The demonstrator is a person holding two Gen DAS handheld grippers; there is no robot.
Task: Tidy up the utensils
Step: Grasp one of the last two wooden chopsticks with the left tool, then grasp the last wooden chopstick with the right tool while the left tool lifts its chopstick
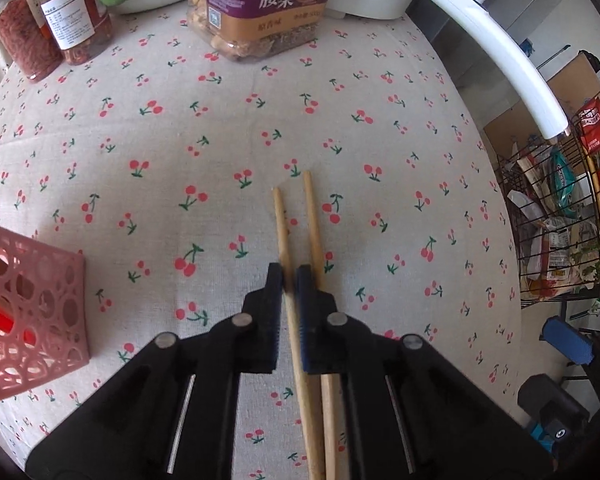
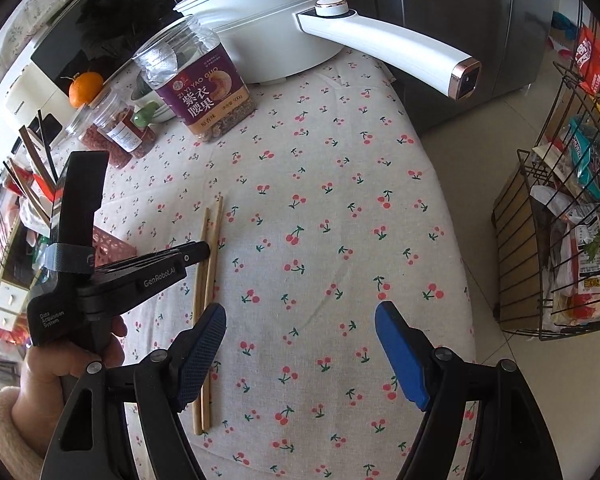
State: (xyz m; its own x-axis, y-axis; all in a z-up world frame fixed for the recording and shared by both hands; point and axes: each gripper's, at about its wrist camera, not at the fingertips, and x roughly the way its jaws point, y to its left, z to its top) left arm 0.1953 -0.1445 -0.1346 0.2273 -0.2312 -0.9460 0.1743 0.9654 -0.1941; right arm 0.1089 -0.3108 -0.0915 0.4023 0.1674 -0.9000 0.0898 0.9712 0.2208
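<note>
Open tablecloth [image 2: 340, 208]: bare across the centre and right, passable. Obstacles: chopsticks [image 2: 210, 264] left of centre; pink basket [image 1: 28, 320] at left edge; snack jars [image 1: 48, 24], cashew jar [image 2: 204, 92] and white pot [image 2: 268, 28], handle overhanging, along far edge

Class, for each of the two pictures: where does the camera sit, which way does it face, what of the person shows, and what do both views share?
Left wrist: on the left gripper, facing steeply down; its jaws pinch one wooden chopstick; no body shows.
Right wrist: on the right gripper, jaws open, facing down over the cherry-print tablecloth; a hand holding the left gripper shows.
Shared: chopsticks, tablecloth, purple-labelled nut jar, pink perforated basket.
</note>
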